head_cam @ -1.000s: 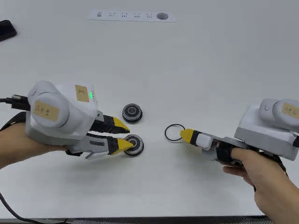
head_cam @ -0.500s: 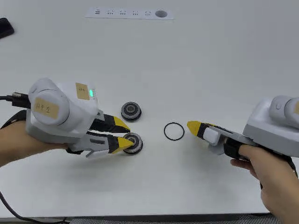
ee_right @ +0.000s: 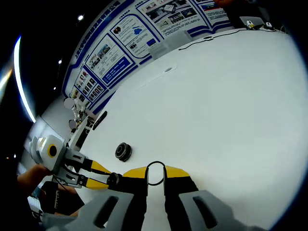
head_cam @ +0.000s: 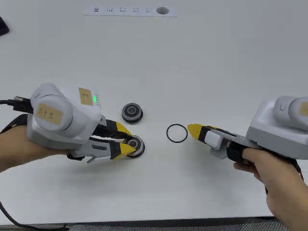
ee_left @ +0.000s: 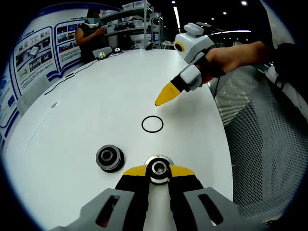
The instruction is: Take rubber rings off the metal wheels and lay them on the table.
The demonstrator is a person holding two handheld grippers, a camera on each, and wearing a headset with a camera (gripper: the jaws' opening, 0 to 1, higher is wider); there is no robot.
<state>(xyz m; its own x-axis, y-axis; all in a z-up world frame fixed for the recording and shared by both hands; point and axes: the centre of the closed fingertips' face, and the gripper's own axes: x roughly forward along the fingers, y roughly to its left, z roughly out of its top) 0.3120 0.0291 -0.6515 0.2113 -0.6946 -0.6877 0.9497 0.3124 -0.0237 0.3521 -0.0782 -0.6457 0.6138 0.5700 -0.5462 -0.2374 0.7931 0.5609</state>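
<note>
there, a loose rubber ring [head_cam: 167, 133] lies flat on the counter [head_cam: 202, 72] just ahead of the right gripper [head_cam: 195, 130], whose fingers [ee_right: 137, 173] stand narrowly apart, holding nothing. the left gripper [head_cam: 128, 141] pinches one metal wheel [ee_left: 159, 168]; a second wheel [head_cam: 132, 111] sits just beyond.

Readable text: none | left gripper [head_cam: 126, 139] body: two tan stickers [head_cam: 48, 114], handwriting illegible | right gripper [head_cam: 192, 130] body: tan sticker [head_cam: 304, 109] cut off | wall posters [ee_right: 120, 53]: print too small | white strip [head_cam: 144, 11]: markings blurred
</note>
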